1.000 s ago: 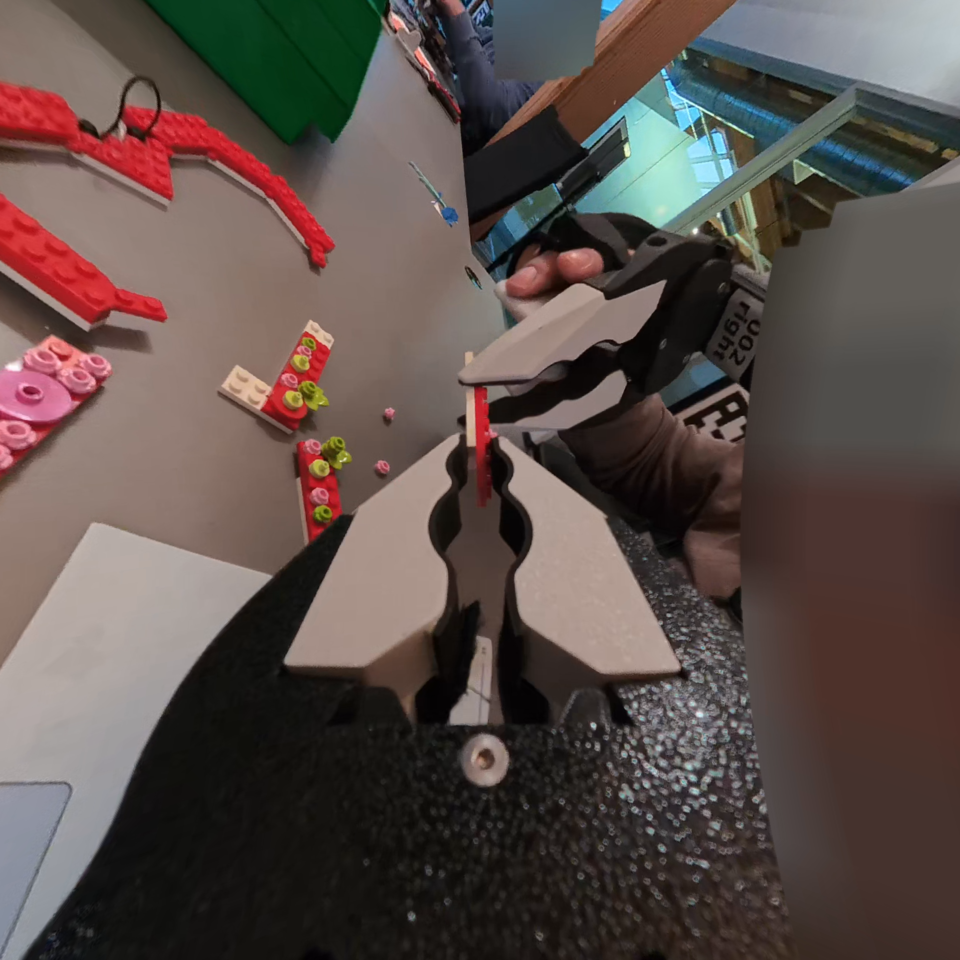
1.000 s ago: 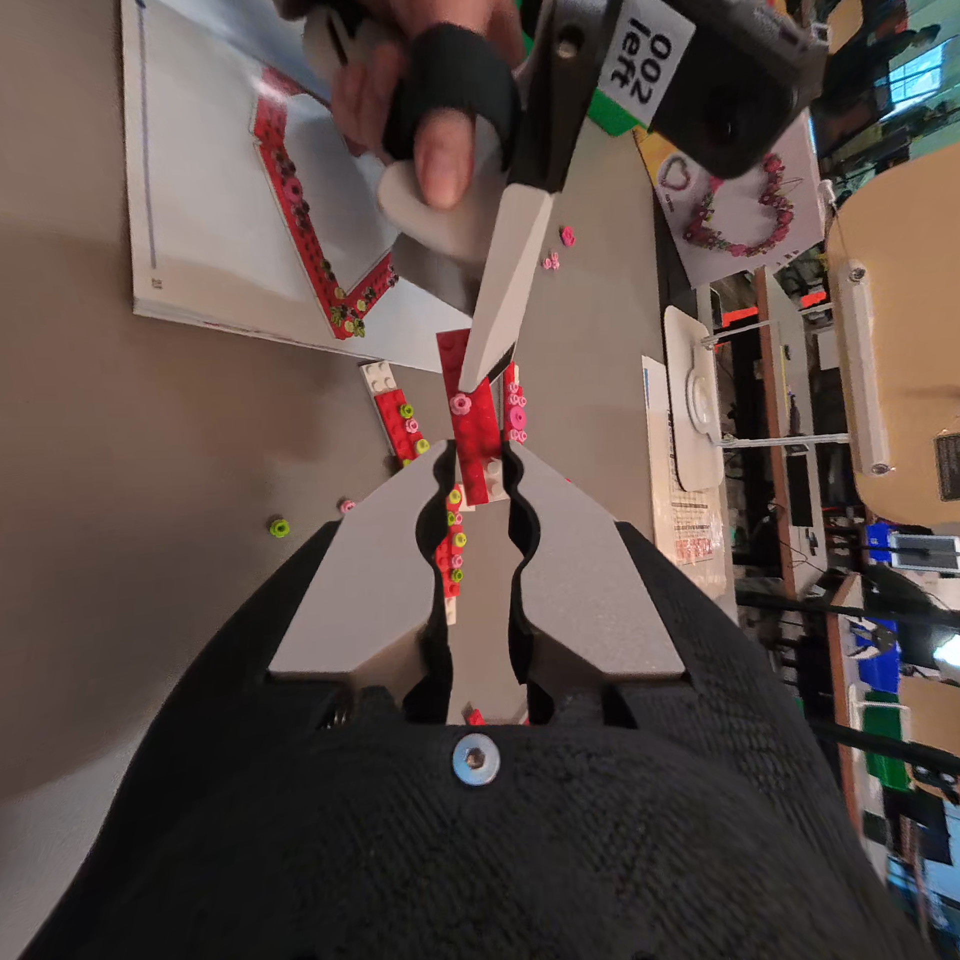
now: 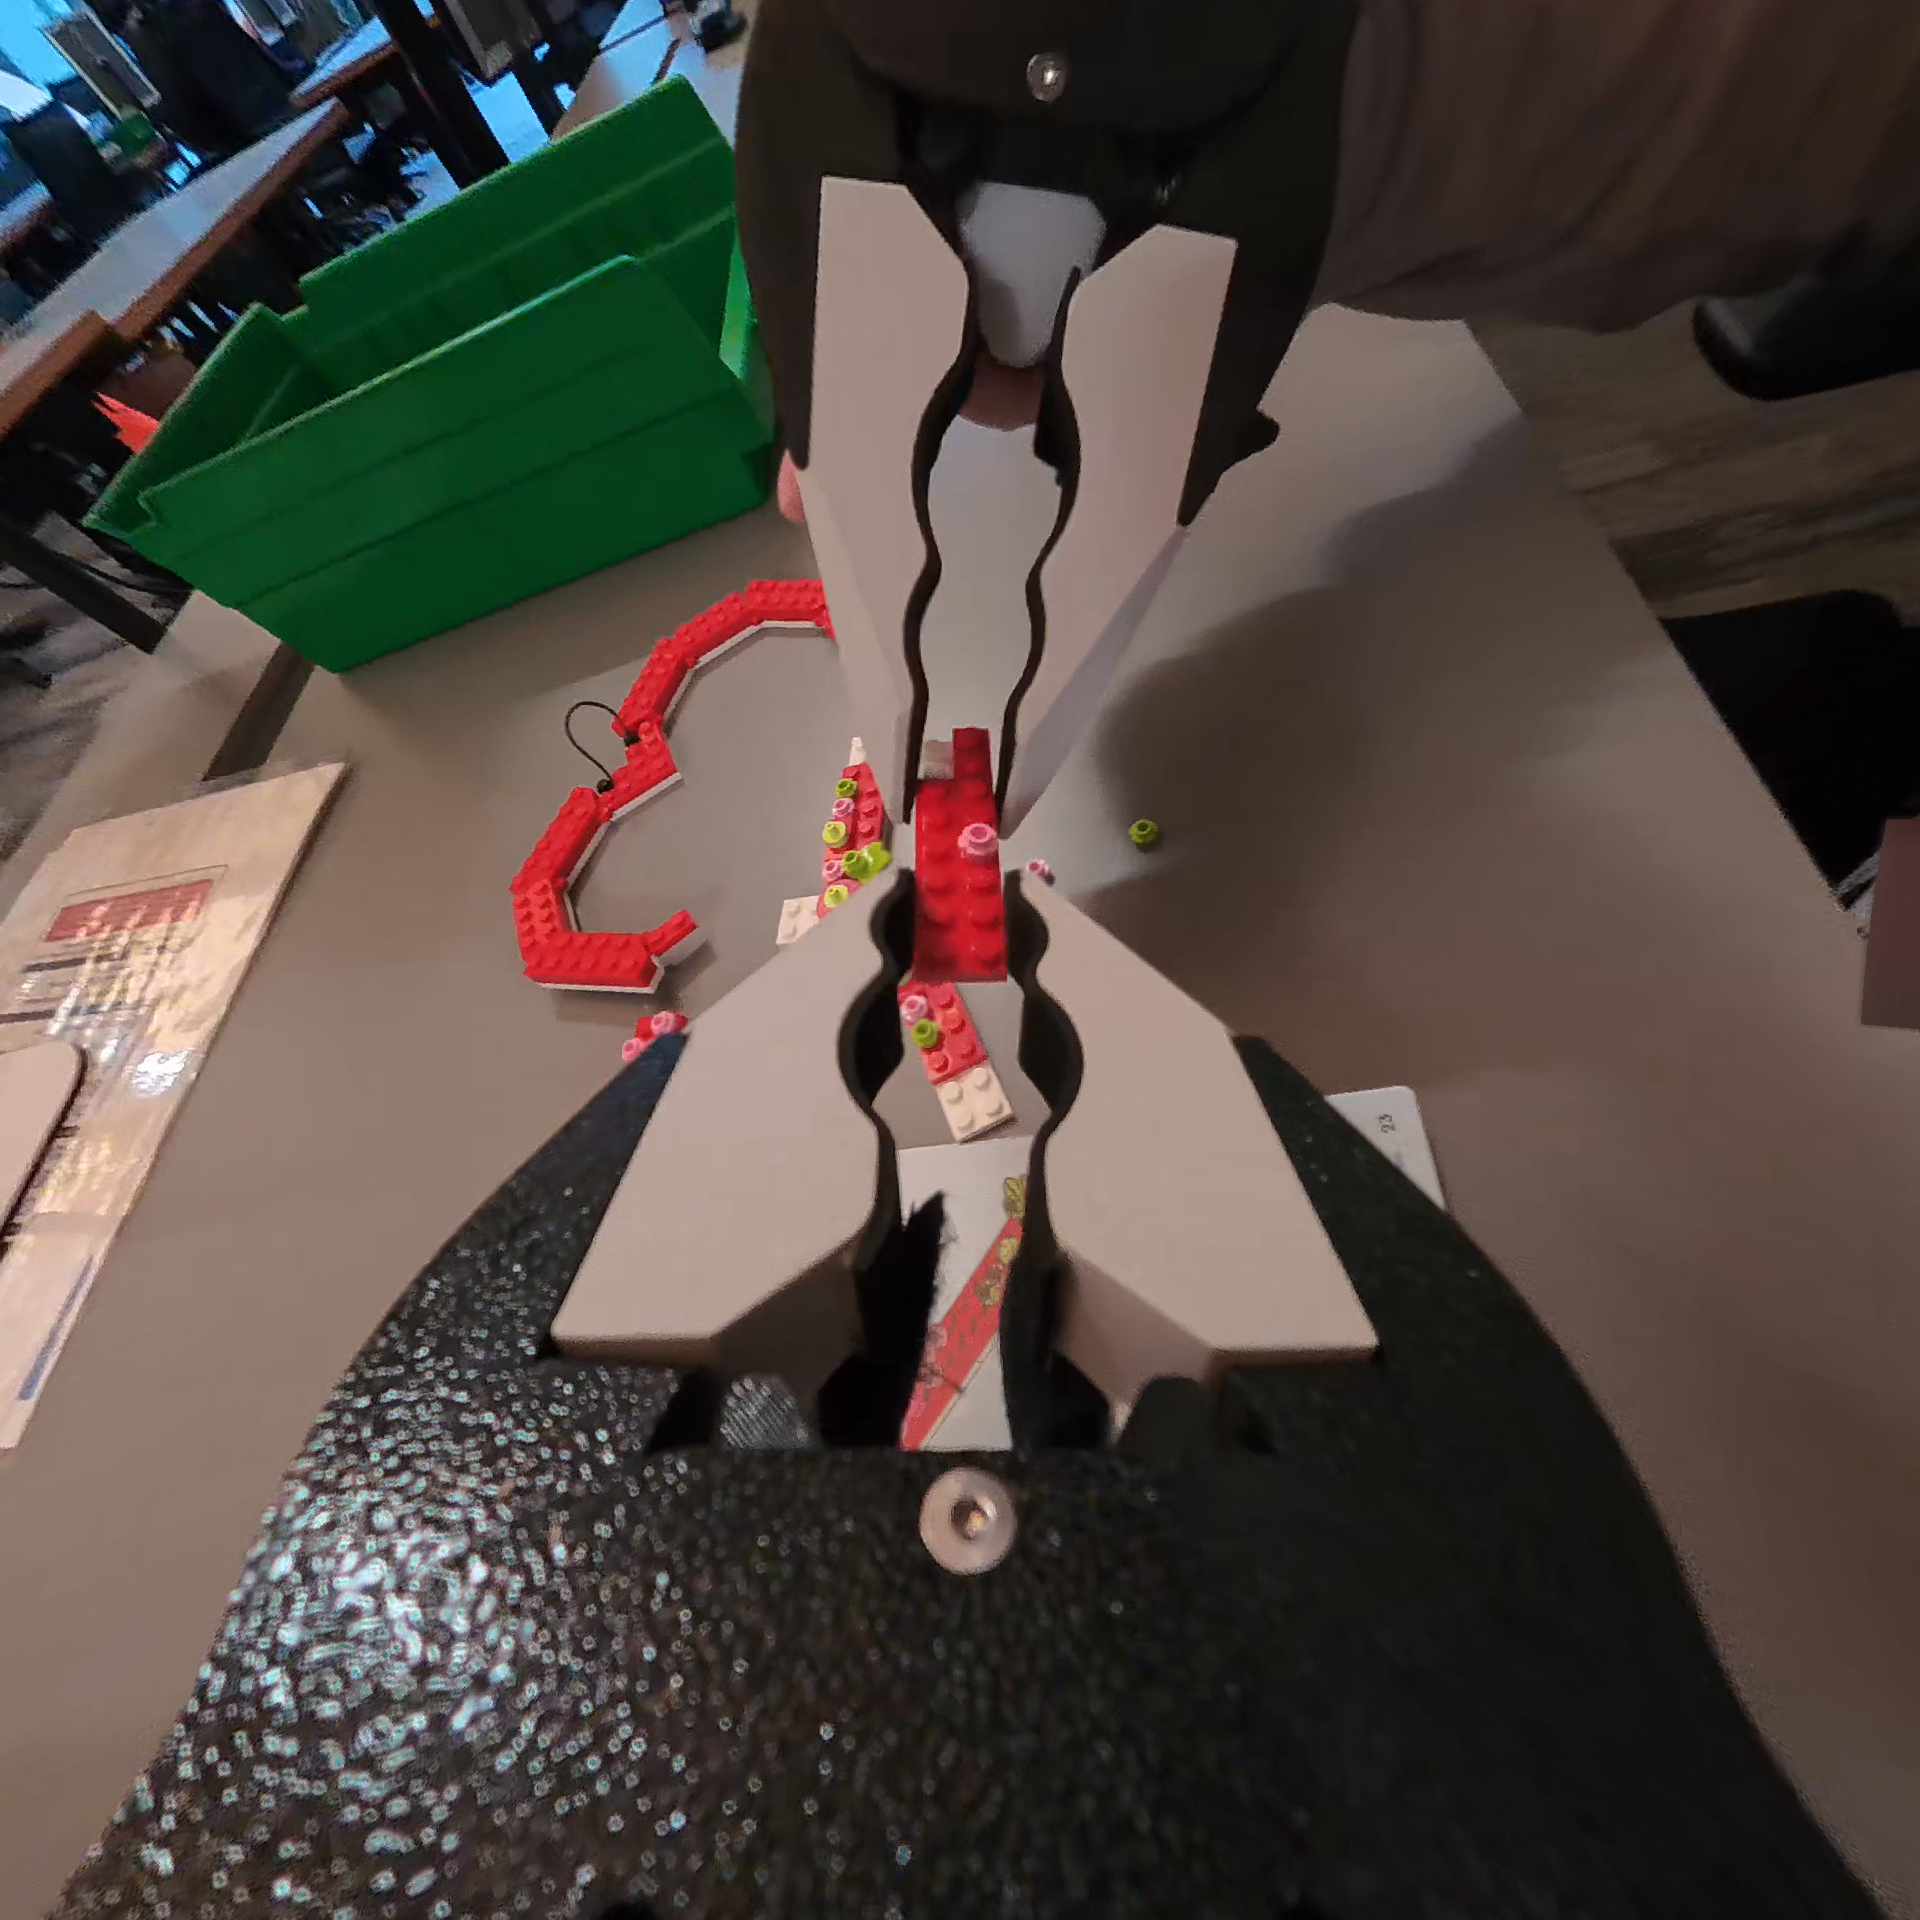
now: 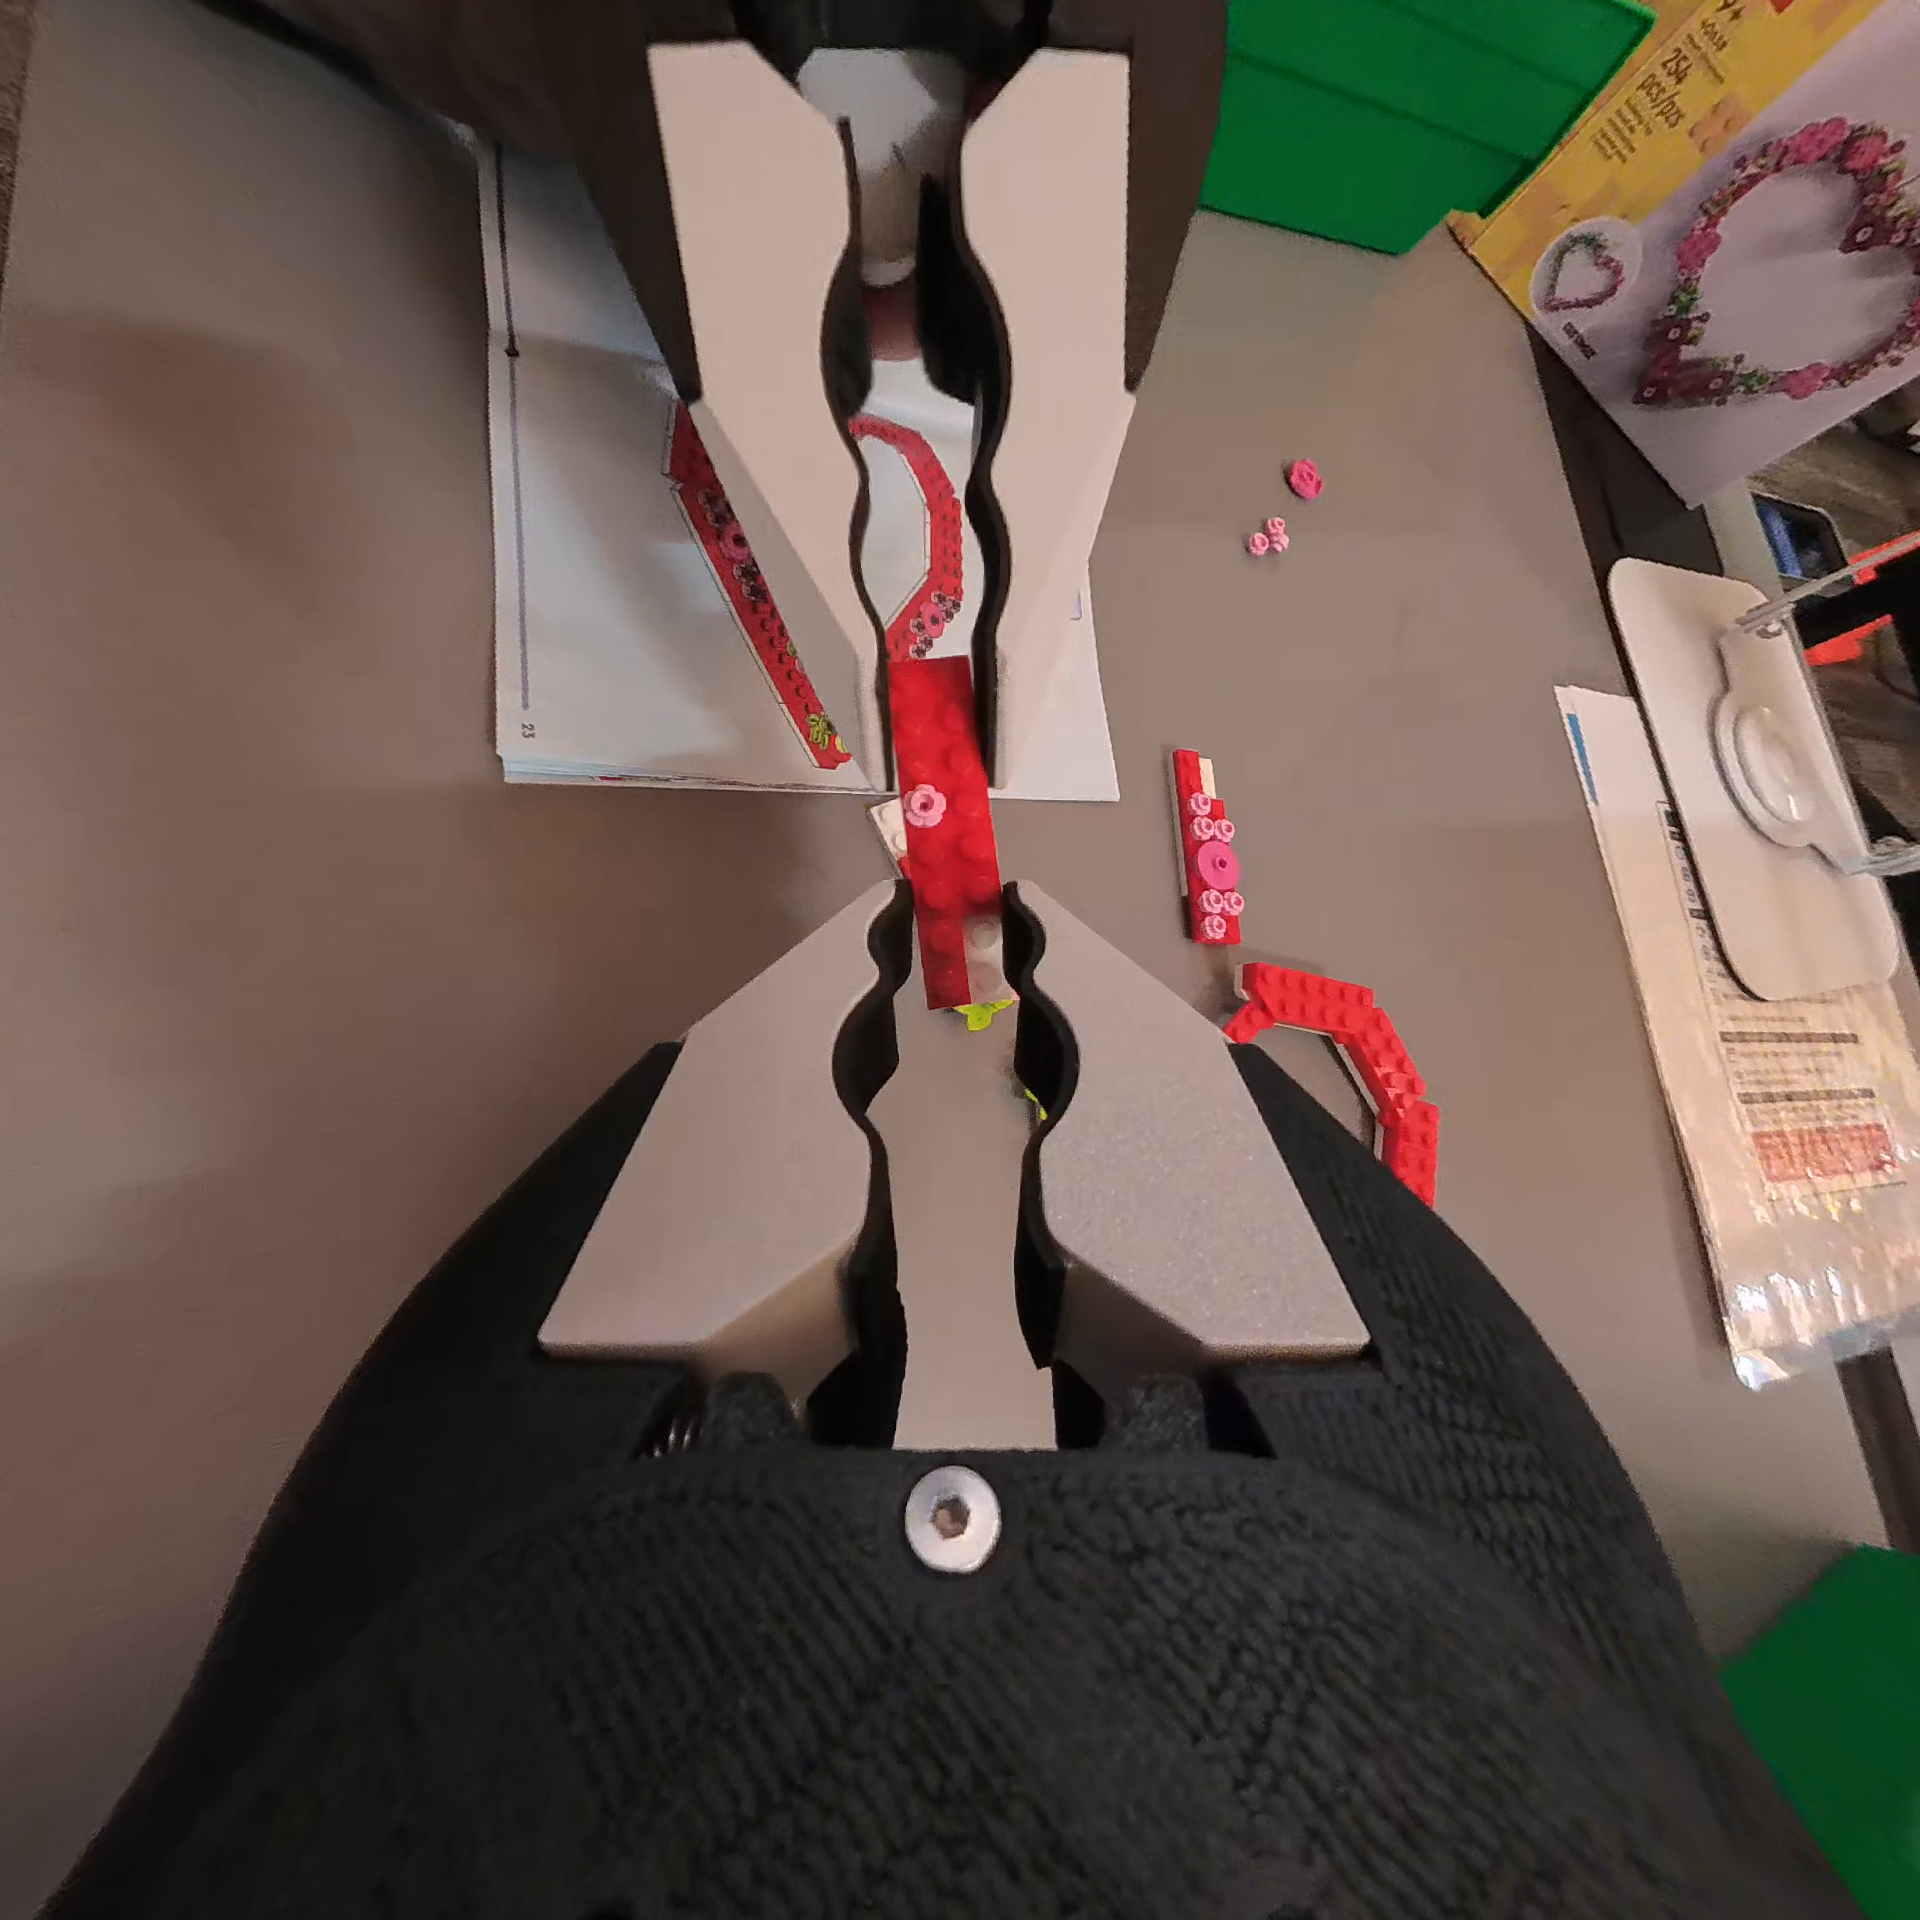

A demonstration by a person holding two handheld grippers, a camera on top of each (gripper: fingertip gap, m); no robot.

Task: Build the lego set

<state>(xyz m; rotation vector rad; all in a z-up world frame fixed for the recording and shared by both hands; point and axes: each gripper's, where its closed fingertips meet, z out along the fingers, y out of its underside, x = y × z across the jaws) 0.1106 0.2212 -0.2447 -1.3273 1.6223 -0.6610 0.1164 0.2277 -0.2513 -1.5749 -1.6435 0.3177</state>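
Above grey table [image 3: 1455, 935], both grippers' fingers [image 3: 790, 1039] pinch one red plate [image 3: 961, 894]; box [image 4: 1662, 208] print withheld.

Left wrist view: close, looking down along own fingers toward the green plastic bin [image 3: 468, 416]. Right wrist view: opposite, facing back toward the open instruction booklet [image 4: 582, 582]. Shared between both: the studded red plate [image 3: 961, 894] [image 4: 940, 831], grey tabletop [image 3: 1403, 935] [image 4: 260, 831].
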